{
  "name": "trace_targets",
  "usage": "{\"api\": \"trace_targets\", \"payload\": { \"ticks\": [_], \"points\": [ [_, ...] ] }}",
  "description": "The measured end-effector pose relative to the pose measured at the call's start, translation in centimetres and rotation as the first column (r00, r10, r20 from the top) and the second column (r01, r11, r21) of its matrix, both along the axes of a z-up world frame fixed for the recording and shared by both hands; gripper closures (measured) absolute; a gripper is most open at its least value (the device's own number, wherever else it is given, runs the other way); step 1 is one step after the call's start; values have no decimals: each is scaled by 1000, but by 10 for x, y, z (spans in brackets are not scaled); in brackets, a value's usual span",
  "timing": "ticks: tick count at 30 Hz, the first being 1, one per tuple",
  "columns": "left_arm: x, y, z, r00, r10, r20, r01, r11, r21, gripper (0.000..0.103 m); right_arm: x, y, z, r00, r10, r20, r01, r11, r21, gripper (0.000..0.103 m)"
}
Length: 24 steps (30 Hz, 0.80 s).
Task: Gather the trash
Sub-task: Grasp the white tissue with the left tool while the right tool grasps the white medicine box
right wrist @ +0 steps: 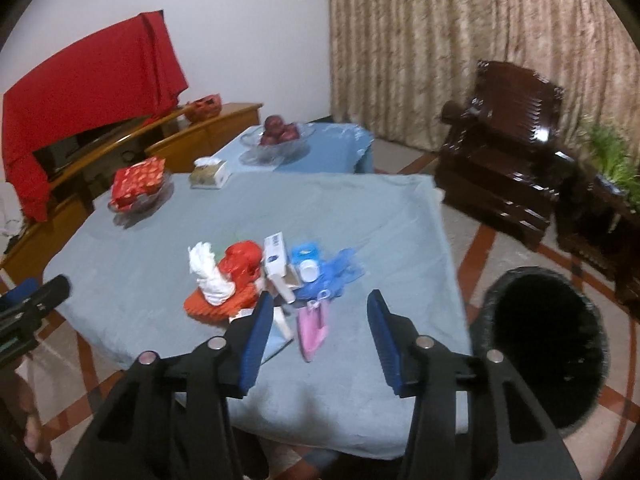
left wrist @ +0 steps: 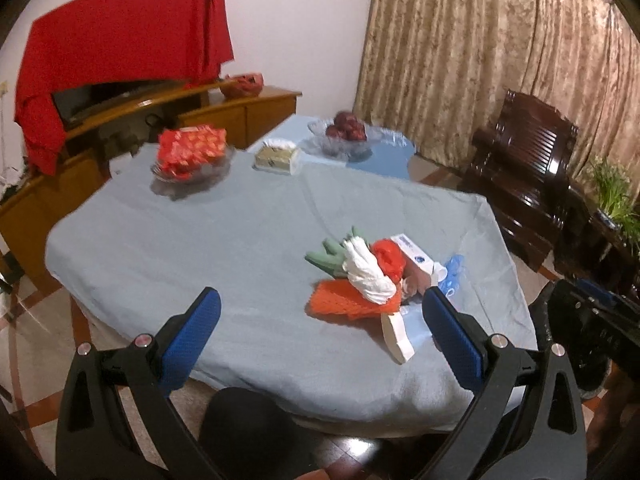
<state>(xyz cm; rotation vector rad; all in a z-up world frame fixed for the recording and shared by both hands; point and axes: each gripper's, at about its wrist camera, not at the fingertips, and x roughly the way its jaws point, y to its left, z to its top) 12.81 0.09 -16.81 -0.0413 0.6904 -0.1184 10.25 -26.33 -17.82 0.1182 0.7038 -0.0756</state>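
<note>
Ahead of our spread, empty right claw point(right wrist: 318, 340): pink wrapper point(right wrist: 313, 326), nearest trash; bin point(right wrist: 544, 348) waits rightward. Left claw point(left wrist: 320, 344) also spread.

A red cloth point(left wrist: 120, 40) hung over a dark screen at the upper left, above a wooden sideboard point(left wrist: 248, 114). On the tabletop point(left wrist: 200, 240) stood a glass dish of red packets point(left wrist: 190, 152), a tissue box point(left wrist: 278, 156) and a bowl of dark fruit point(left wrist: 346, 130). Patterned curtains point(left wrist: 500, 60), a dark wooden chair point(left wrist: 524, 168) and a green plant point(left wrist: 612, 192) filled the right.
</note>
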Motion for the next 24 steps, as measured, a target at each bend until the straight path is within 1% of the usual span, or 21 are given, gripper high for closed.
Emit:
{"api": "trace_targets", "payload": {
  "ticks": [2,5,12,14,19,24],
  "points": [
    [13,-7,-11,1000,-2,-11,2,1000,1,5,11,2,-10,999,31,-11,-30,999,22,55],
    [29,-15,-25,1000,-17,-21,16,1000,-9,5,25,5,-22,998,59,-6,-58,998,28,55],
    [64,-30,-48,999,-42,-6,43,999,21,5,58,8,-52,996,88,9,-88,996,21,55],
    [76,-32,-57,999,-46,-14,46,999,17,5,68,7,-61,996,87,8,-87,996,11,55],
    [101,-37,-85,997,-47,-56,47,999,12,5,79,3,-78,997,76,-27,-76,997,8,54],
    [114,-46,-104,996,-56,-64,56,998,13,5,82,4,-90,996,86,-37,-86,996,2,54]
  ]
}}
